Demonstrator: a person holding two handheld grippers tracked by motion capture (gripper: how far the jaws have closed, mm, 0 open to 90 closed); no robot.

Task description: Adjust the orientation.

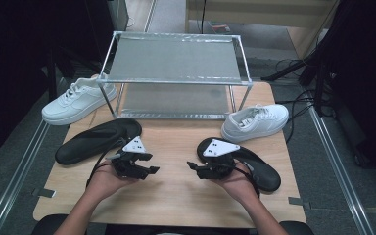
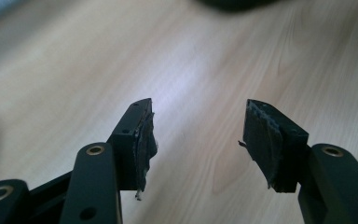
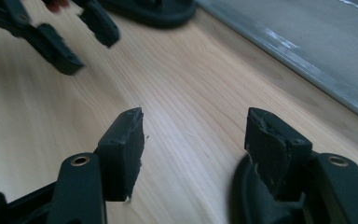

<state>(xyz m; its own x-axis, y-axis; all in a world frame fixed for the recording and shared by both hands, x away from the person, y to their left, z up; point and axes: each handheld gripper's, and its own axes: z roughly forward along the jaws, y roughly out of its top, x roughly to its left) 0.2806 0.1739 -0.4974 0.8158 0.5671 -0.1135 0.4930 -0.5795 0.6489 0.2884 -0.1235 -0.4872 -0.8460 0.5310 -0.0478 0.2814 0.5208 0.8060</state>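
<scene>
Wooden tabletop (image 1: 176, 147) carries black slippers (image 1: 95, 139) and white sneakers (image 1: 78, 100) around the rack (image 1: 176, 73); left gripper (image 1: 144, 170) and right gripper (image 1: 196, 167) hover wide, empty, likely readying a pick

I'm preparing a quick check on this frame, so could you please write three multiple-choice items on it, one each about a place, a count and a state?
1. Where does the white sneaker on the person's right stand?
A. On the rack's top shelf
B. On the table beside the rack
C. On the floor

2. How many black slippers lie on the table?
A. One
B. Two
C. Four

3. How do the left gripper's jaws stand?
A. Apart, nothing between them
B. Shut on a slipper
C. Shut on a lace

Answers:
1 B, it rests on the wooden table by the metal rack's right leg.
2 B, one slipper on the left, another on the right.
3 A, bare wood shows between the pads.
</scene>
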